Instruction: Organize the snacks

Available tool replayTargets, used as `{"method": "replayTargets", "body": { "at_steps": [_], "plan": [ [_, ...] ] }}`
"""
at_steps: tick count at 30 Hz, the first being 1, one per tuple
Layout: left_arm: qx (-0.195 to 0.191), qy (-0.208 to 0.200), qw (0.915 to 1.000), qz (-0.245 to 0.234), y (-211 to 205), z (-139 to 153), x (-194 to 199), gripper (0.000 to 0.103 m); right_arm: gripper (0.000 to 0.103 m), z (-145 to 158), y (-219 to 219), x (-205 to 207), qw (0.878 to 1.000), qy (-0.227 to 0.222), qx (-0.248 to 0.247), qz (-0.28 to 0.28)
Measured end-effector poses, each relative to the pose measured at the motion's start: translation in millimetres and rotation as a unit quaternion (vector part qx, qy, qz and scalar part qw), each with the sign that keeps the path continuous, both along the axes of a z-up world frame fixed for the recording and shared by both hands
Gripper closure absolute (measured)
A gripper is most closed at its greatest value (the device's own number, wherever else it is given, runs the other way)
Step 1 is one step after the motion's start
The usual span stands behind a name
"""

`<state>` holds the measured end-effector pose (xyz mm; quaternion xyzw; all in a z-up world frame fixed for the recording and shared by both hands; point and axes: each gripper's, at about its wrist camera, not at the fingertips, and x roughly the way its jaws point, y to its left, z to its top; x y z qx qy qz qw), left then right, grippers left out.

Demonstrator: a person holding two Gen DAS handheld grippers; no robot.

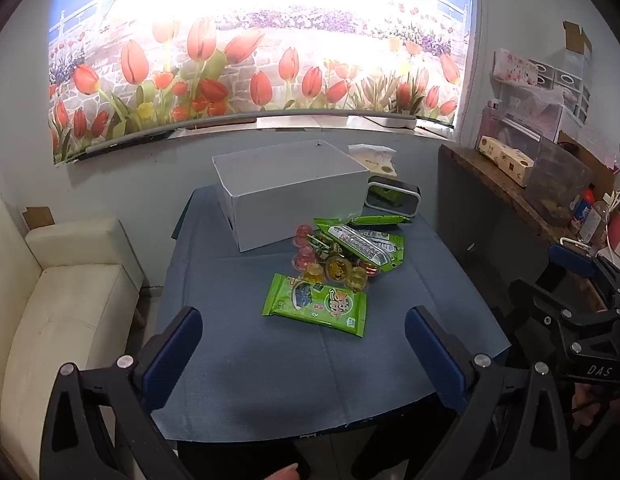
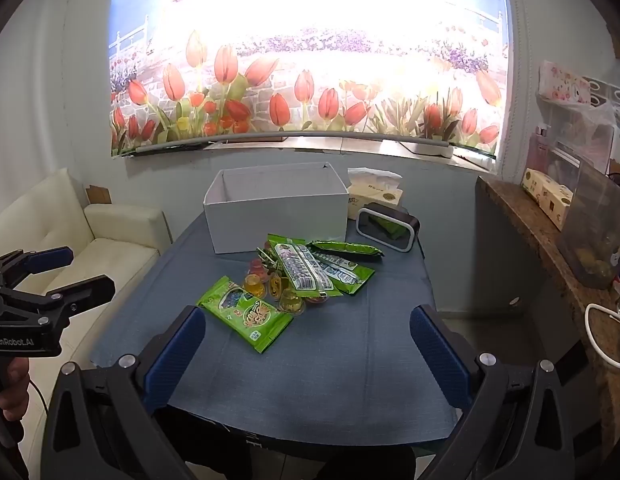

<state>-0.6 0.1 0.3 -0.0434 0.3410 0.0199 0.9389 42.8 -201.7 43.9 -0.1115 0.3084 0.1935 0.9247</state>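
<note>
A heap of snacks lies in the middle of the blue-clothed table [image 1: 270, 380]: a green seaweed packet [image 1: 316, 305] nearest me, several small jelly cups [image 1: 338, 270] behind it, and more green packets [image 1: 366, 242] stacked at the back. An open white box [image 1: 294, 196] stands behind the heap. My left gripper [image 1: 304, 320] hovers open over the near table edge, nothing between its fingers. In the right wrist view the same packet [image 2: 246, 312], cups [image 2: 278, 286] and box [image 2: 276, 212] appear. My right gripper [image 2: 308, 320] is open too, short of the heap.
A black-framed clock [image 2: 388, 226] and a tissue pack [image 2: 374, 190] stand to the right of the box. A cream sofa [image 1: 58, 304] stands left of the table. A cluttered shelf [image 1: 550, 184] runs along the right. A tulip mural covers the wall behind.
</note>
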Motion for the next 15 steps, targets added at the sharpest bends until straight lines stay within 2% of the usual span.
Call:
{"method": "replayTargets", "body": {
  "at_steps": [15],
  "plan": [
    [0.01, -0.002, 0.9999, -0.01, -4.7, 1.9, -2.6, 0.0, 0.0, 2.3, 1.0, -0.7, 1.0, -0.006, -0.004, 0.002]
  ]
}}
